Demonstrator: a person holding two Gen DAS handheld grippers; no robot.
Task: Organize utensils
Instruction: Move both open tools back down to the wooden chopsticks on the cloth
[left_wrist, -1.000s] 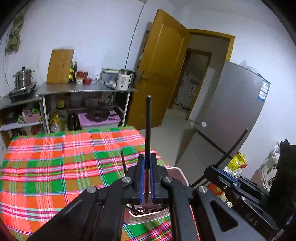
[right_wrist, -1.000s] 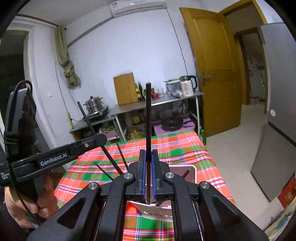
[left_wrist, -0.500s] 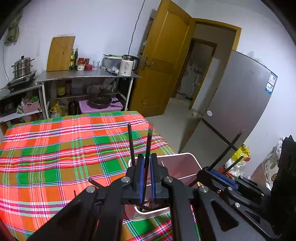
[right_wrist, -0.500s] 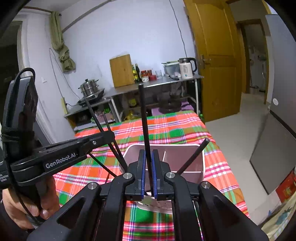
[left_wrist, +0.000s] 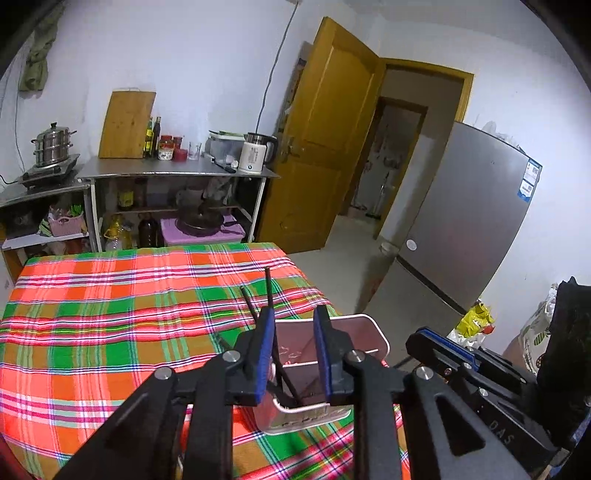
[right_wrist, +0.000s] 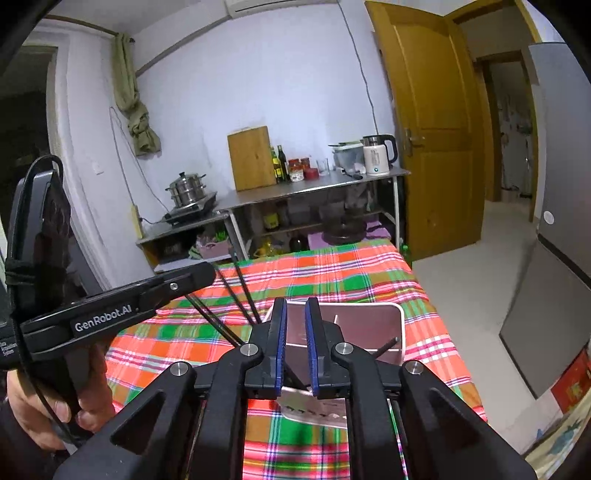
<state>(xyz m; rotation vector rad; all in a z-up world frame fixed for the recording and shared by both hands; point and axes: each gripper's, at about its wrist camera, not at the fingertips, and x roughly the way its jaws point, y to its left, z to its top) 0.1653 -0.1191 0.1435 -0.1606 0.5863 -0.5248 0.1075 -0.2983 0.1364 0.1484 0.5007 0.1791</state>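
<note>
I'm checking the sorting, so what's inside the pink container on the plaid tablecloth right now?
Inside the pink container, dark chopsticks lean out over its left rim, and another rests near the right wall. The gripper fingers cover much of the container's floor, so anything lying there stays unseen.

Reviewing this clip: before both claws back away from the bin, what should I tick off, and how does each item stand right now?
1. Left claw letting go: ok. Its jaws are opening; the thin black chopsticks show in the gap, not pinched.
2. Right claw letting go: ok. Its jaws are opening, nothing pinched.
3. Chopsticks inside the pink, white-rimmed rectangular bin: ok, leaning on its wall.
4. Bin upright on the plaid tablecloth: ok.
5. Utensils left outside the bin: cannot tell.
</note>
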